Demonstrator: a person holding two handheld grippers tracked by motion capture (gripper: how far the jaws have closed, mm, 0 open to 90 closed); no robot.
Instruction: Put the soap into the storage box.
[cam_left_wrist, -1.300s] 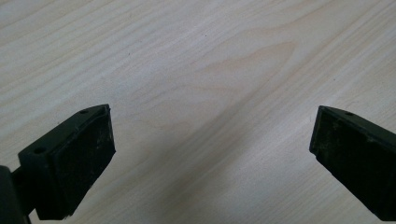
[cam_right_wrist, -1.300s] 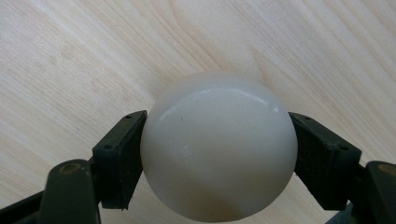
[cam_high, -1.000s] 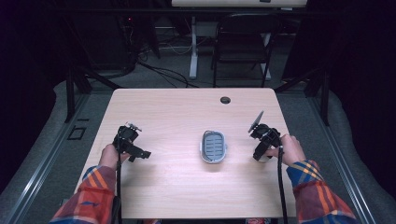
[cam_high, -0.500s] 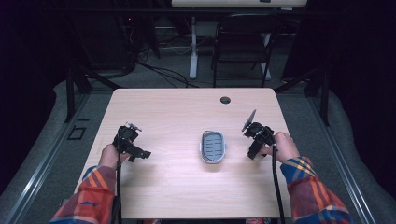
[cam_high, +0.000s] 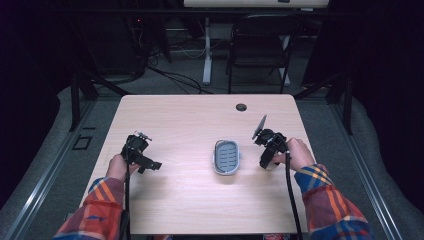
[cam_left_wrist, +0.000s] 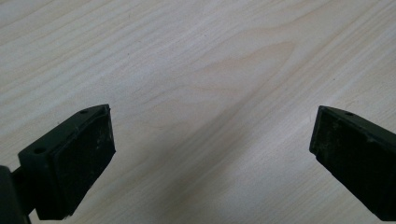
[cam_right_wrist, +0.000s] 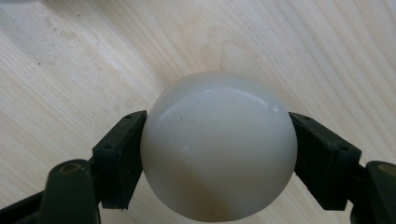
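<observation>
Jaws around half-hidden white ball (cam_right_wrist: 218, 144)

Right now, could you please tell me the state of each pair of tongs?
Left tongs: open, nothing between them, over the bare table.
Right tongs: shut on a white rounded object.

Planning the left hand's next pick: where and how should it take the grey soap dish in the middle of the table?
Grip the soap dish across its narrow width, one jaw on each long side of the raised rim. It lies flat with its long axis running away from the person, so the open left gripper can come down from above on the dish's left. The right gripper holds a white ball.
</observation>
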